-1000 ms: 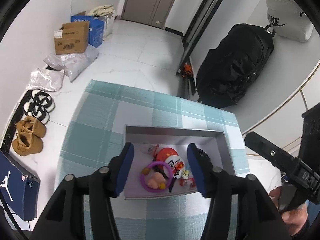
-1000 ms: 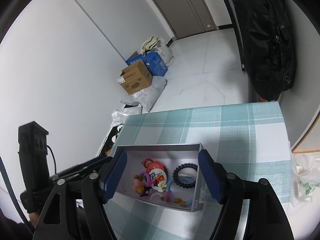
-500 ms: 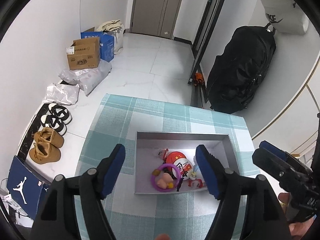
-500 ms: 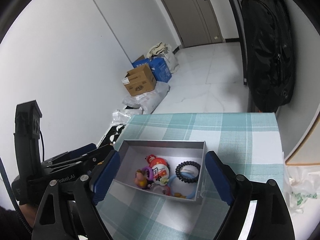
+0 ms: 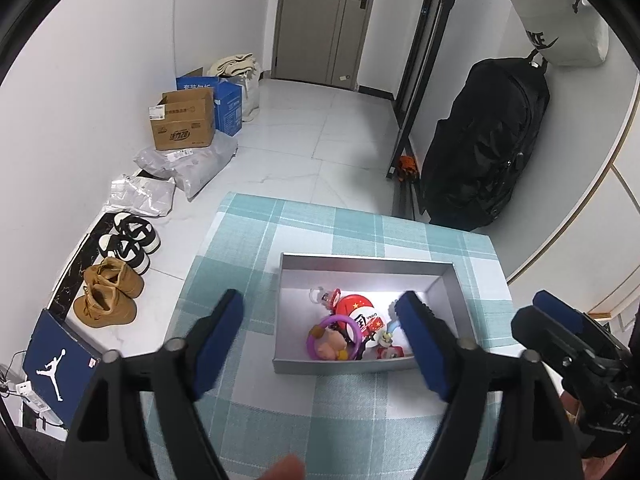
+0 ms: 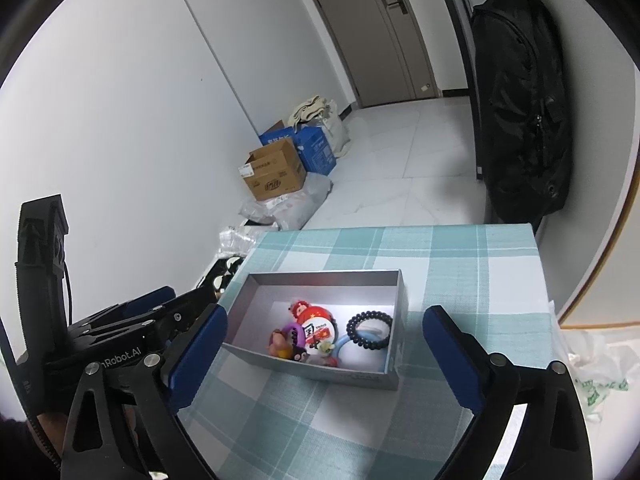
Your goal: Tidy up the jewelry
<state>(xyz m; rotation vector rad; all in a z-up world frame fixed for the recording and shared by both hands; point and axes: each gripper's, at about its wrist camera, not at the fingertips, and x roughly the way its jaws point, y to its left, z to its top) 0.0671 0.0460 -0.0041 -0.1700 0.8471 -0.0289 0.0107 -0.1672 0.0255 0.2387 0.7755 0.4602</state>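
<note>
1. The jewelry sits in an open grey box (image 6: 394, 308) near the middle of the surface (image 6: 460, 256), which wears a teal-and-white checked cloth. I see no pieces lying loose on the cloth.
2. Inside the box I pick out a black beaded bracelet (image 6: 369, 329) lying over a pale blue ring (image 6: 347, 343) at the right end, a purple ring (image 5: 334, 322) touching a small pink figure (image 5: 329, 346), and a red-and-white round badge (image 5: 360, 312) between them. The pieces crowd toward the near wall, overlapping each other.
3. My left gripper (image 5: 322, 334) hangs above the near side of the box with its fingers spread wide and nothing between them.
4. My right gripper (image 6: 325, 354) hovers over the near-right side, its fingers also wide apart and empty.
5. I judge the job to be either at its close, with everything collected in the box, or between picks; no piece is in hand.
6. If I go on, the next move calls for dropping one gripper into the box and closing on a single piece. The black bracelet looks easiest, since it lies on top and apart from the tangle.
</note>
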